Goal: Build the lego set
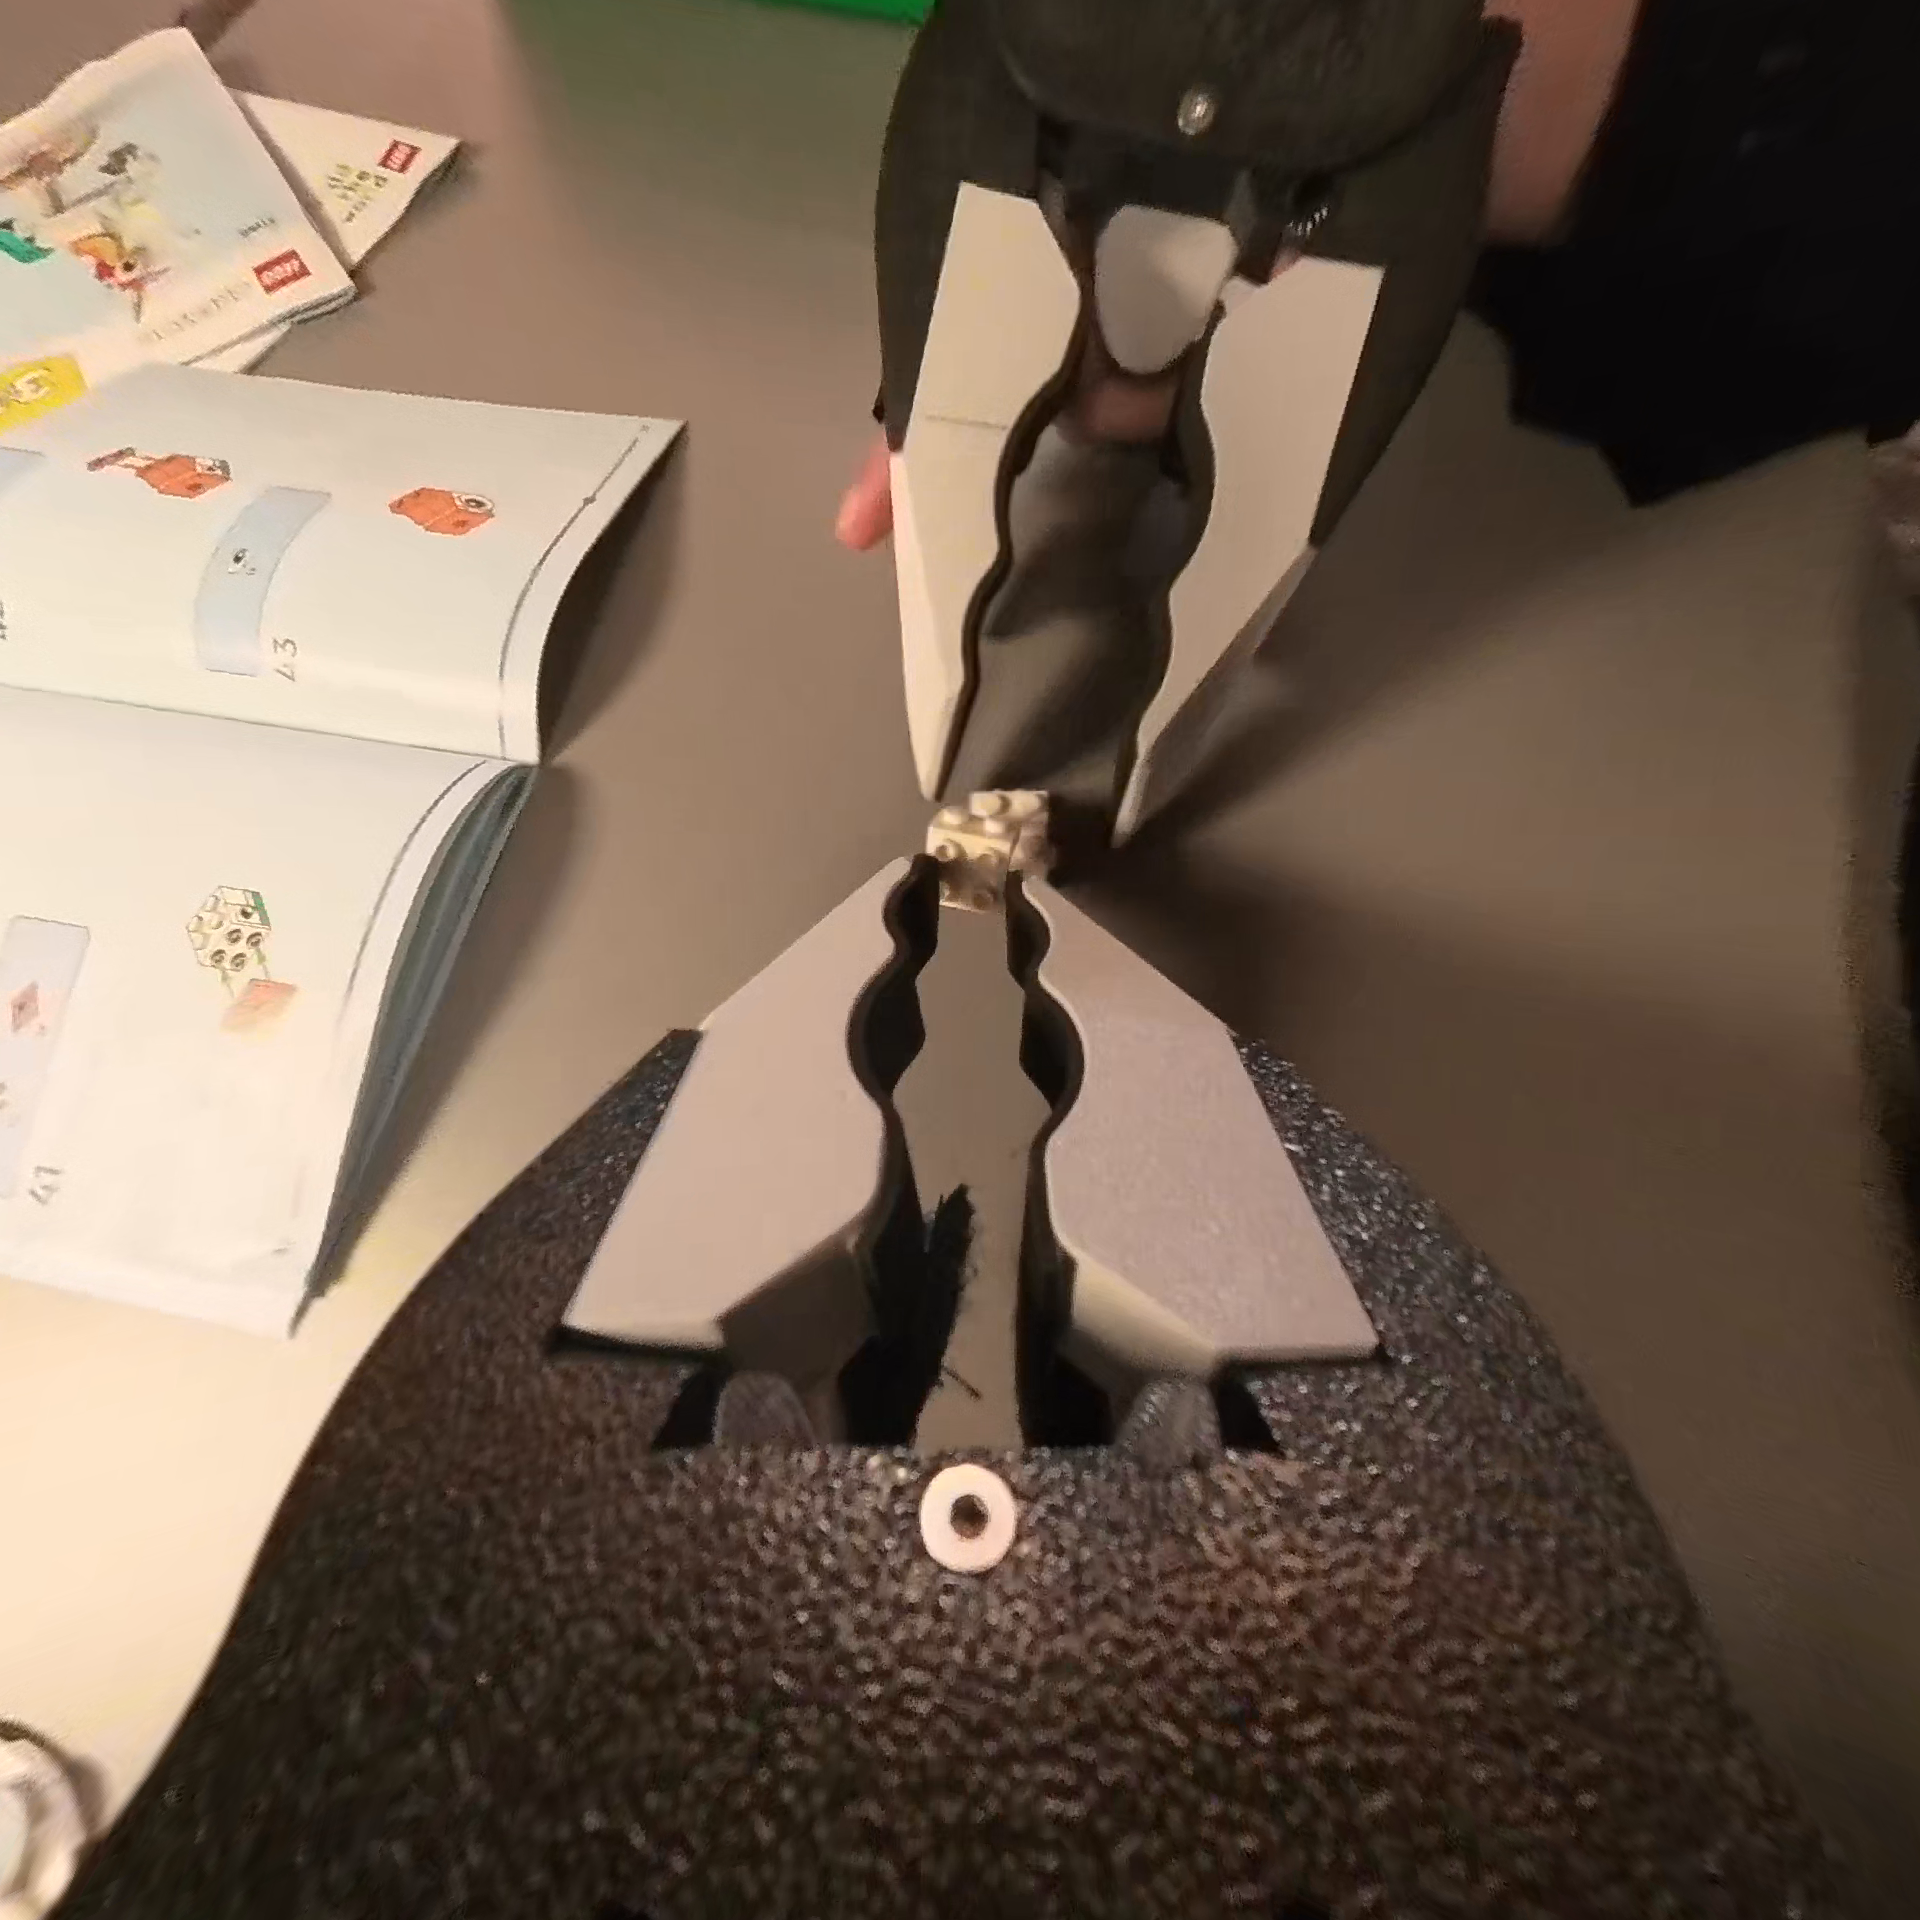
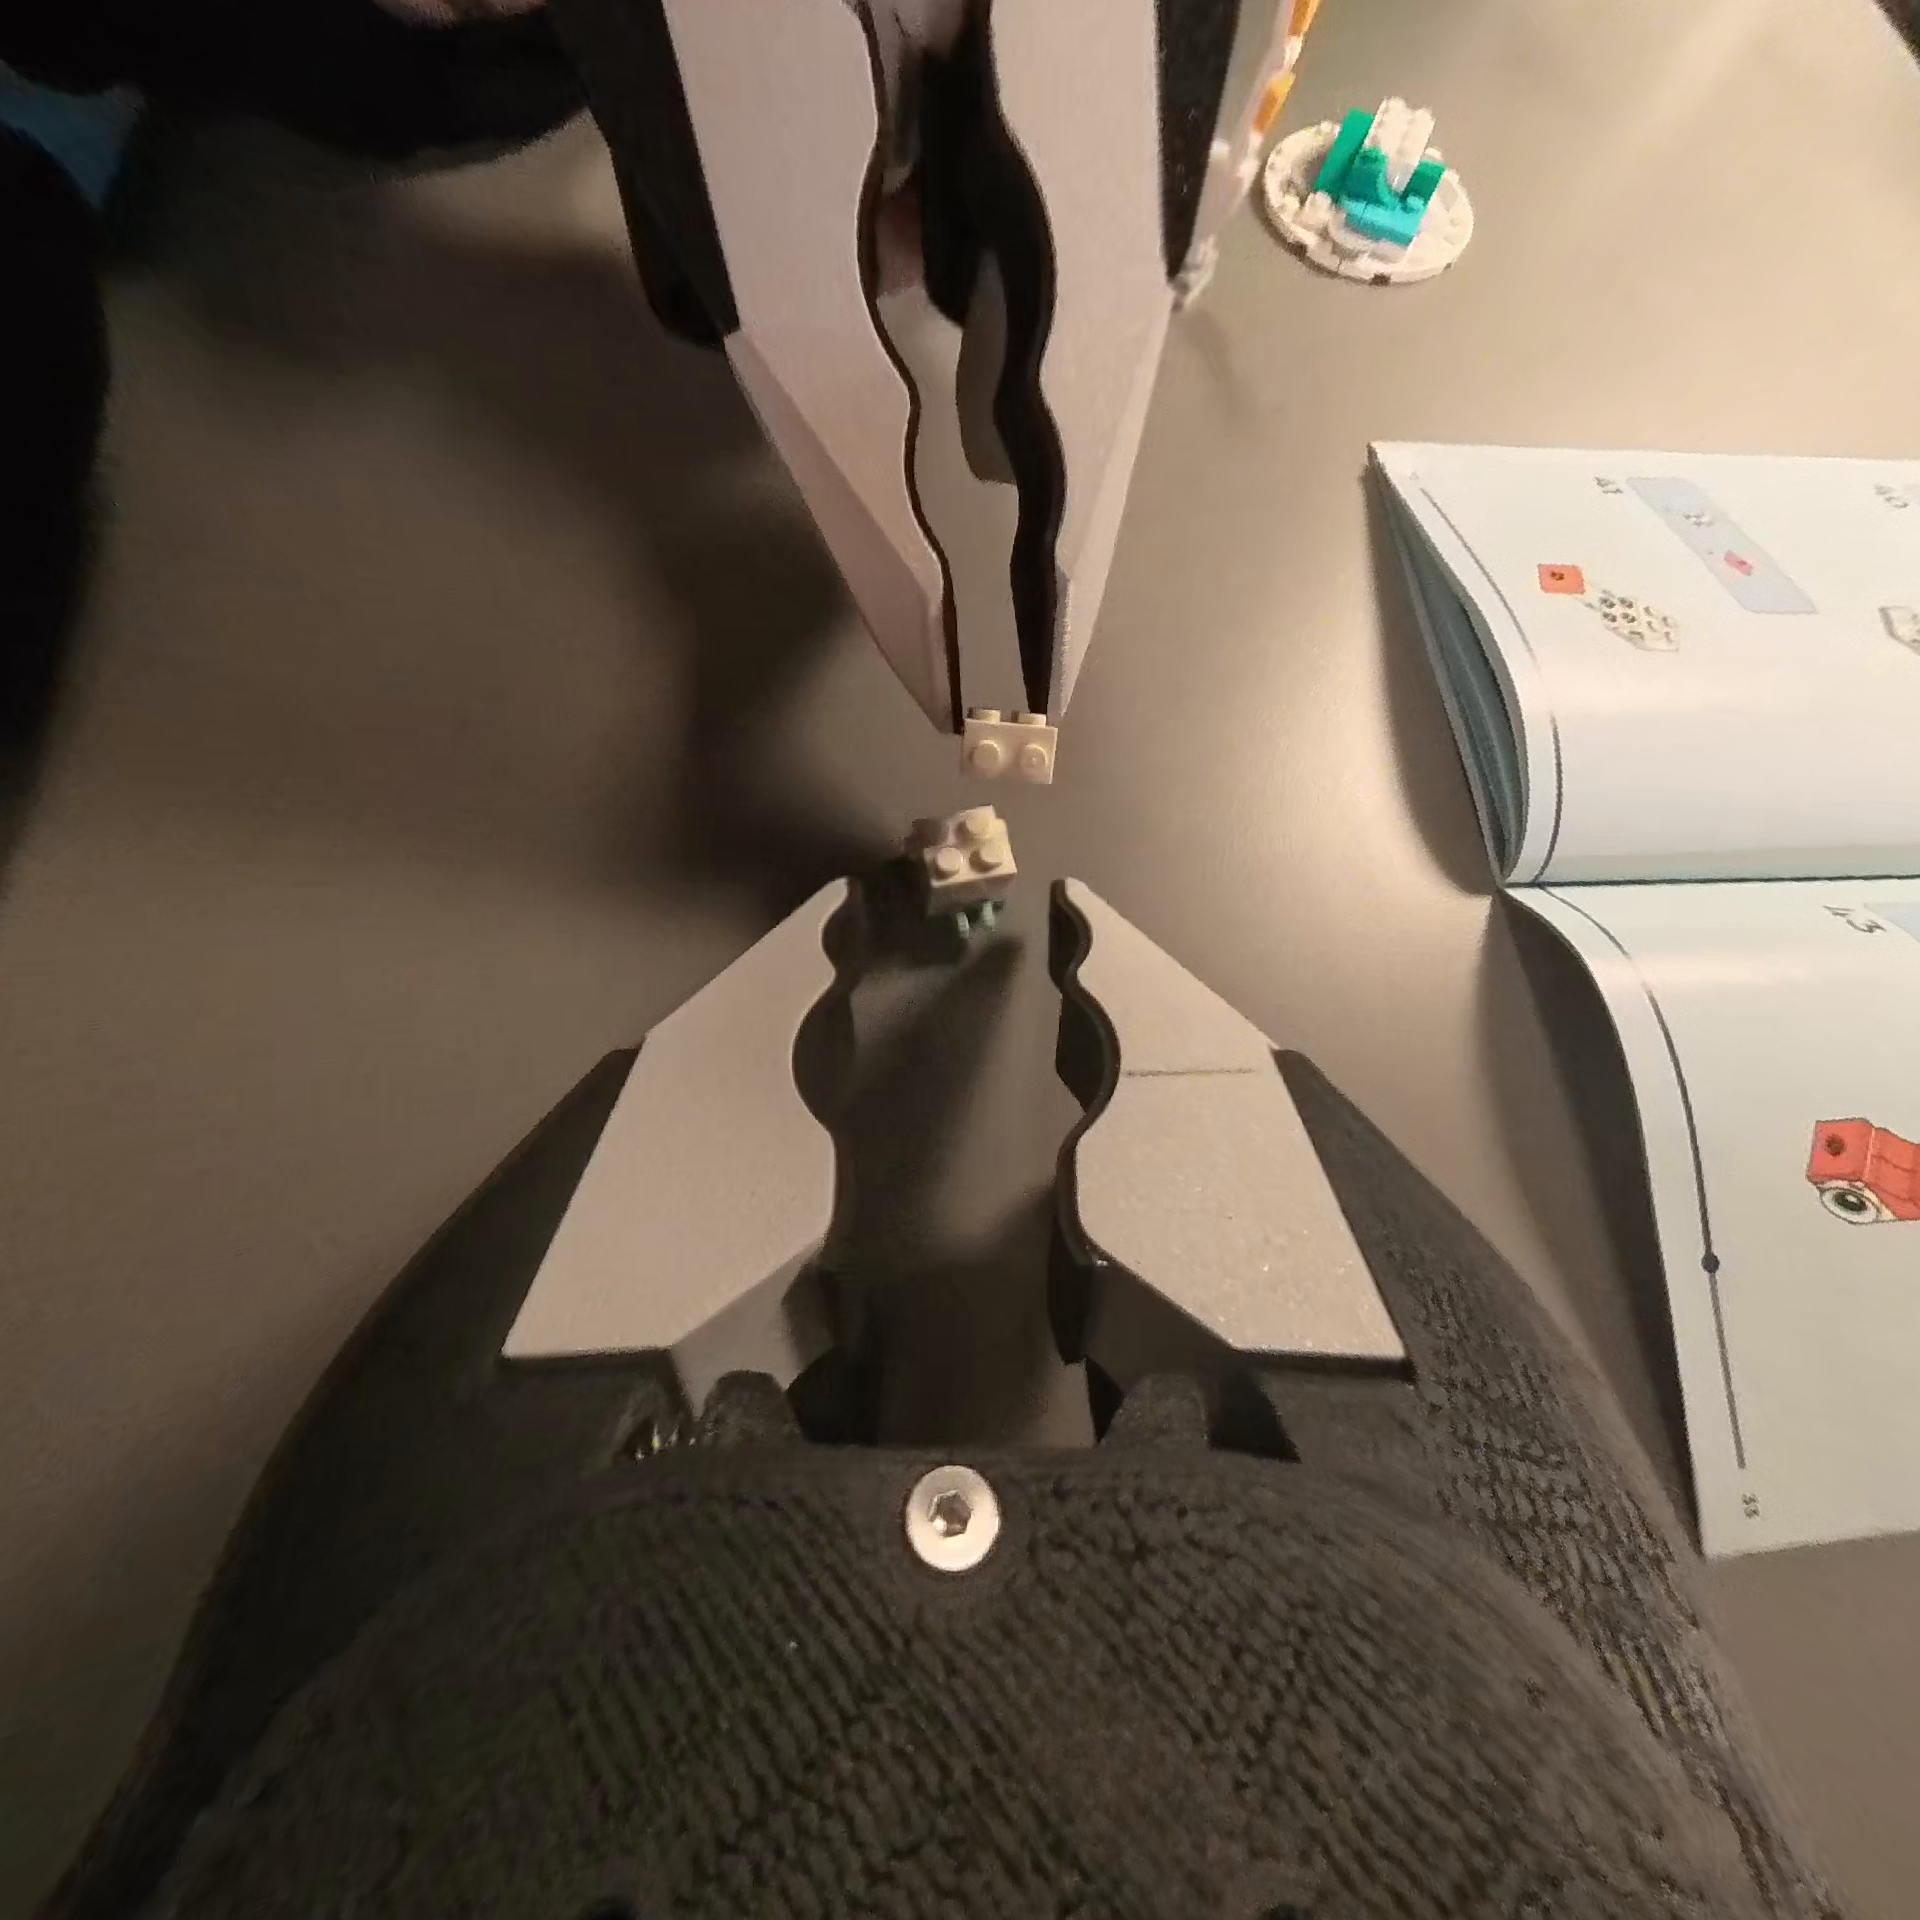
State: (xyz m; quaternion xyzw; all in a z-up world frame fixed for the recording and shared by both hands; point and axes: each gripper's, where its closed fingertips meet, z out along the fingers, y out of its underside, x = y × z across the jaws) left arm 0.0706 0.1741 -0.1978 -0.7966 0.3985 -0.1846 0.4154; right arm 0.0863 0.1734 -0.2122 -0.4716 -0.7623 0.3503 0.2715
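A small white bracket piece [image 2: 1008, 753] is held pinched at the very tips of the left tongs [image 1: 966, 871], which are closed on it. The right tongs [image 2: 951, 885] are spread open, their tips set on either side of a small white block [image 2: 961, 860] without clamping it. The block rests on the grey tabletop [image 2: 416, 623], slightly tilted, with studs showing on two faces and a greenish part underneath. The bracket is held just apart from the block, not yet touching it. The step in hand is judged to be the joining of the bracket to the block. For this to be done well, the block should first be gripped firmly by the right tongs, so that it cannot be slid or tipped when pressed. The bracket should then be squared to the studded face and pushed straight on; a skewed push would likely twist it out of so shallow a pinch. The open manual [image 2: 1662, 675] lies beside the work, and a finished teal-and-white build [image 2: 1382, 177] stands well apart, beyond the manual.
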